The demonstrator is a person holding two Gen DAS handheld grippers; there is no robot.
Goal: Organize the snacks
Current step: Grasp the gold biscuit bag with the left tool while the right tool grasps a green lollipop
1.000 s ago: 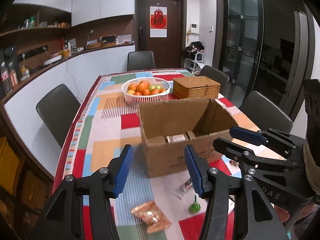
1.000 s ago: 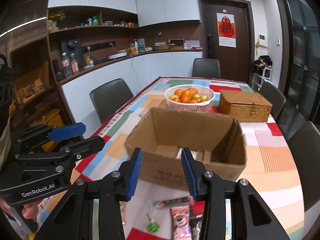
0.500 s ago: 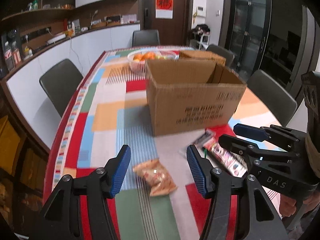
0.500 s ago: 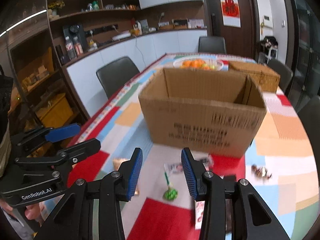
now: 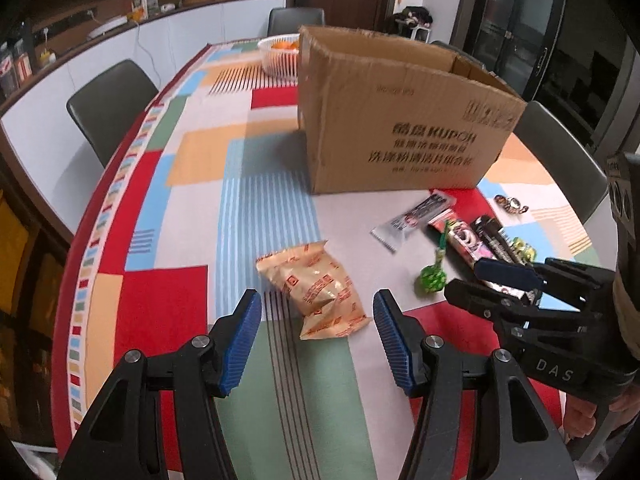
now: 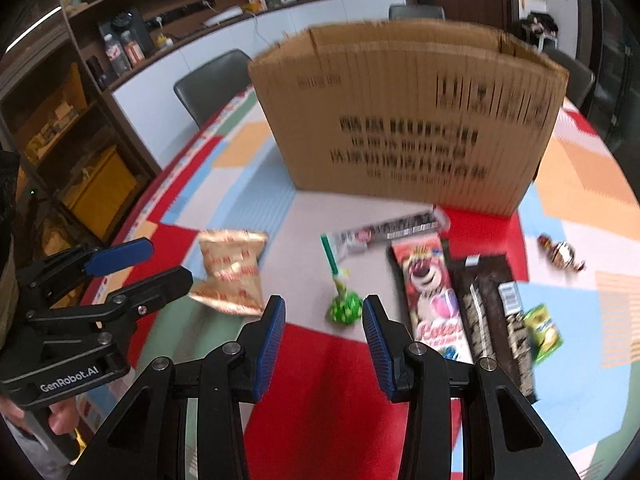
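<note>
Risk in the left wrist view: the left gripper (image 5: 317, 330), jaws apart and empty, hangs over the crinkly orange-and-gold snack packet (image 5: 316, 285) lying flat before the open brown cardboard box (image 5: 400, 120); the puffy film could slip free. A second ago that box filled the view from above. In the right wrist view, the right gripper (image 6: 322, 326), also apart and empty, frames the green foil-wrapped lollipop (image 6: 343, 307); its small head could roll aside. Earlier the lollipop sat far lower in frame.

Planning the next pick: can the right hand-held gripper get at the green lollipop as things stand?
Probably yes. The right hand-held gripper is open, aimed at the lollipop, which lies alone on the tablecloth; nothing blocks the way.
</note>
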